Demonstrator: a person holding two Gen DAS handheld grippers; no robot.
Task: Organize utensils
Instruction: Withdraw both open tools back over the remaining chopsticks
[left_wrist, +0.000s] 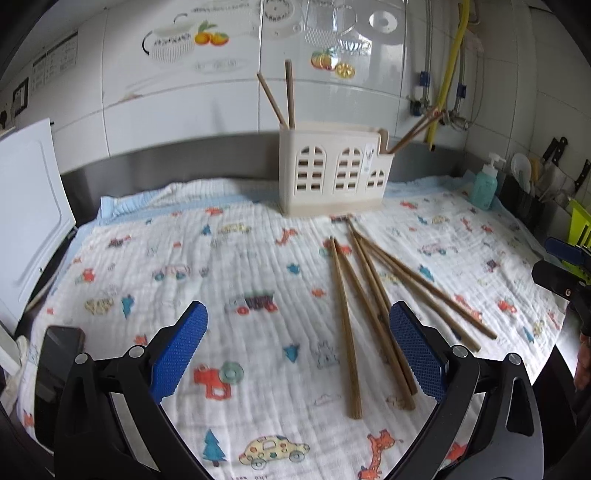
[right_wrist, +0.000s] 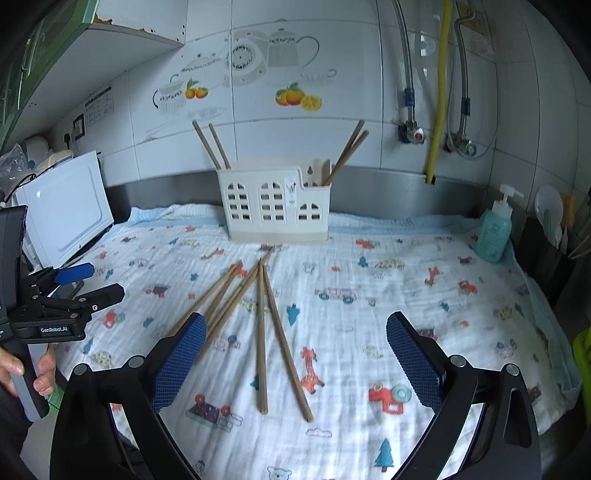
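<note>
The left gripper (left_wrist: 297, 345) is seen with its blue-padded jaws spread wide and nothing between them, held low over a printed cloth (left_wrist: 221, 266) spread on a kitchen counter. The right gripper (right_wrist: 295, 354) is likewise wide open and empty, pointed down at the same cloth; two of the loose chopsticks (right_wrist: 263, 332) are framed between its fingers without being touched. Six wooden chopsticks are scattered on the cloth in a rough fan, their far tips converging just in front of the holder (right_wrist: 275, 206); in the left view they lie ahead and to the right, two passing behind the right-hand pad (left_wrist: 415, 350). The cream plastic holder, pierced with arched window cut-outs, is set upright at the far edge of the cloth against the steel backsplash. Two chopsticks are stood in its tall left end, leaning left, and two more in the low right compartment, leaning right. A teal pump bottle (right_wrist: 495, 229) is placed at the cloth's far right corner, well apart from the holder. A white board (right_wrist: 66, 206) is propped at the left. The left gripper's handle is shown gripped by a hand (right_wrist: 22, 373) at the left edge of the right view. Decorated tiles (right_wrist: 240, 74) and a yellow hose (right_wrist: 439, 92) are seen behind.
</note>
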